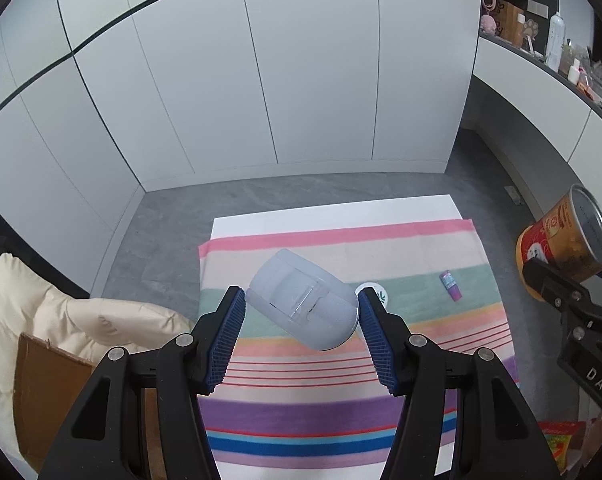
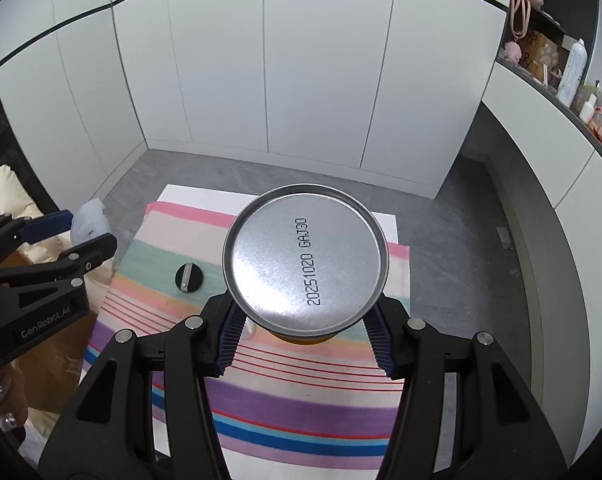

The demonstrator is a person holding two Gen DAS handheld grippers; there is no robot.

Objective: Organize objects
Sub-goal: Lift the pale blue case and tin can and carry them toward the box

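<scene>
My left gripper [image 1: 301, 296] is shut on a pale translucent plastic container [image 1: 301, 300], held tilted above the striped towel [image 1: 341, 412]. On the towel lie a small purple tube [image 1: 449, 285] and a white round disc [image 1: 377, 295], which the container partly hides. My right gripper [image 2: 303, 316] is shut on an orange-red can [image 2: 305, 256], and its silver base with a printed date faces the camera. A black round lid [image 2: 189, 277] lies on the towel to its left. The can [image 1: 561, 236] also shows at the right of the left wrist view, and the container [image 2: 87, 220] at the left of the right wrist view.
The towel lies on a white board [image 1: 333, 212] on a grey floor, with white cabinet doors behind. A cream padded cushion [image 1: 41, 312] and a cardboard box [image 1: 49, 392] are at the left. A snack packet [image 1: 561, 440] sits at the lower right. A cluttered shelf [image 2: 573, 76] runs along the right.
</scene>
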